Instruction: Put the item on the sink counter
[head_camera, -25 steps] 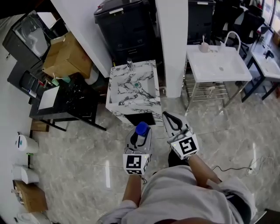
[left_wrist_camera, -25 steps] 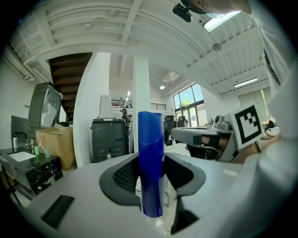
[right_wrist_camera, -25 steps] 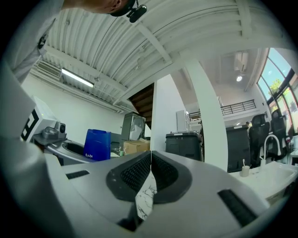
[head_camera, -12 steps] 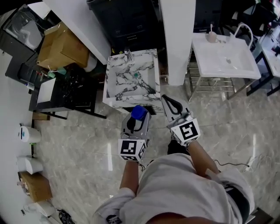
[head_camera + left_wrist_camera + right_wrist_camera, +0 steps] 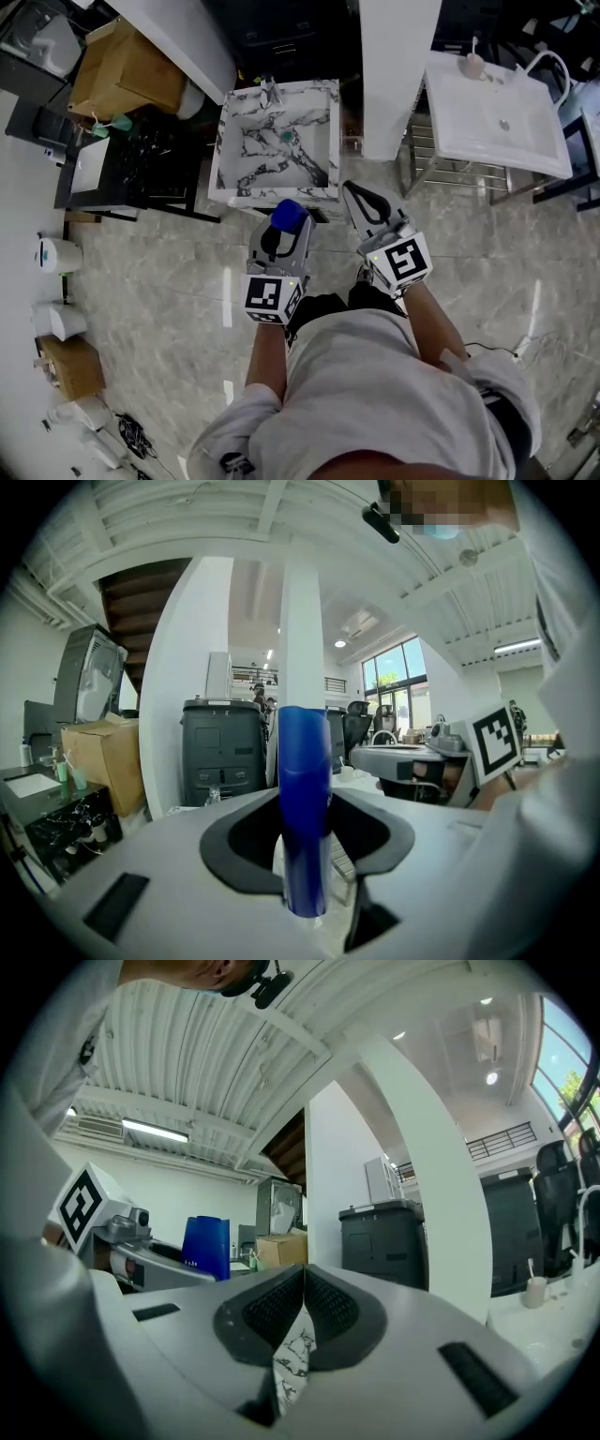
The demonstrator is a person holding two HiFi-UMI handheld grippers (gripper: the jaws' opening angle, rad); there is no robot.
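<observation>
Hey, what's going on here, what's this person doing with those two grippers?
A person stands in front of a marble-patterned sink with a handheld gripper in each hand. The left gripper is clamped on an upright blue item, held up in front of the sink. The right gripper is beside it, shut and empty. The item is not yet on the sink counter.

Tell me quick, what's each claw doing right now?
Left claw: closed on the blue bottle.
Right claw: closed, nothing in it.
</observation>
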